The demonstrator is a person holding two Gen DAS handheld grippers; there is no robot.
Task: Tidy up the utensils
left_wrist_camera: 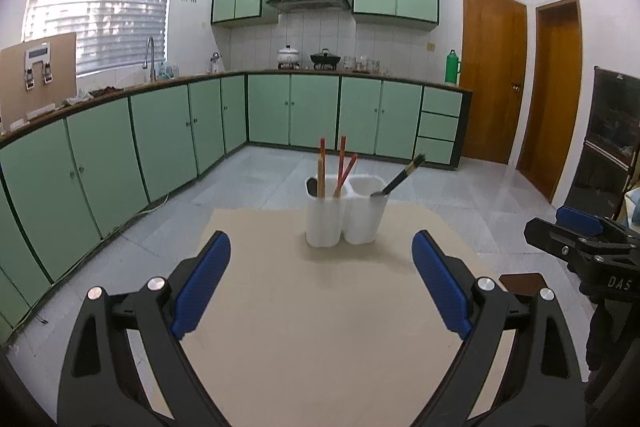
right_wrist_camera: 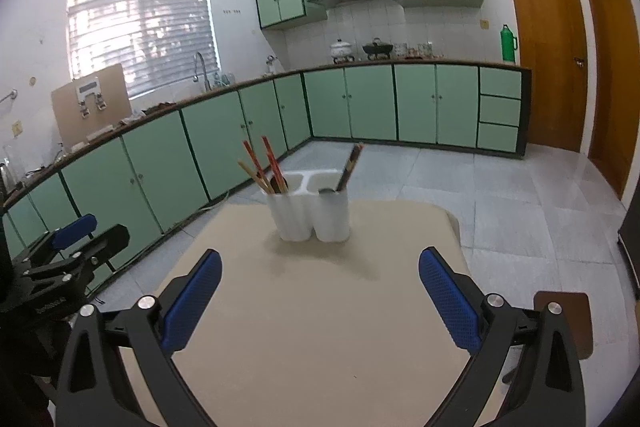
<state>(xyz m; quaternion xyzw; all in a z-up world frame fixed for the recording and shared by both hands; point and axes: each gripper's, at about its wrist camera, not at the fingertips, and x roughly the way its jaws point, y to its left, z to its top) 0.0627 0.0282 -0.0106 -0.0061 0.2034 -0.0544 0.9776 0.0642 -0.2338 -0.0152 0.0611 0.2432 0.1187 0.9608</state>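
Nearest to you is your left claw (left_wrist_camera: 321, 259), its blue pads (left_wrist_camera: 208, 283) spread wide with nothing between them, hovering over the bare beige table (left_wrist_camera: 320, 327). Straight ahead of it, well apart from the fingertips, stands the white two-compartment holder (left_wrist_camera: 344, 223). In the compartment on that claw's left side lean the red and tan chopsticks (left_wrist_camera: 340, 167), with a dark utensil head just showing at the rim beside them; what it is cannot be told. In the compartment on the right side rest the dark chopsticks (left_wrist_camera: 404, 175), tilted out to the right, and a grey spoon-like bowl peeks over the rim beside them.

Further right, your right claw (right_wrist_camera: 320, 287) is just as wide and just as empty, level with the left one and also facing the holder from a distance.

No loose utensil lies on the table between the claws and the holder in either view, so the sorting looks finished or nearly so: light sticks in one cup, dark ones in the other. If anything remains, it is likely a check or tidy-up. For that, bring one claw forward to the holder, narrow it around a leaning stick above the rim, and avoid nudging the holder, which looks light enough to tip.
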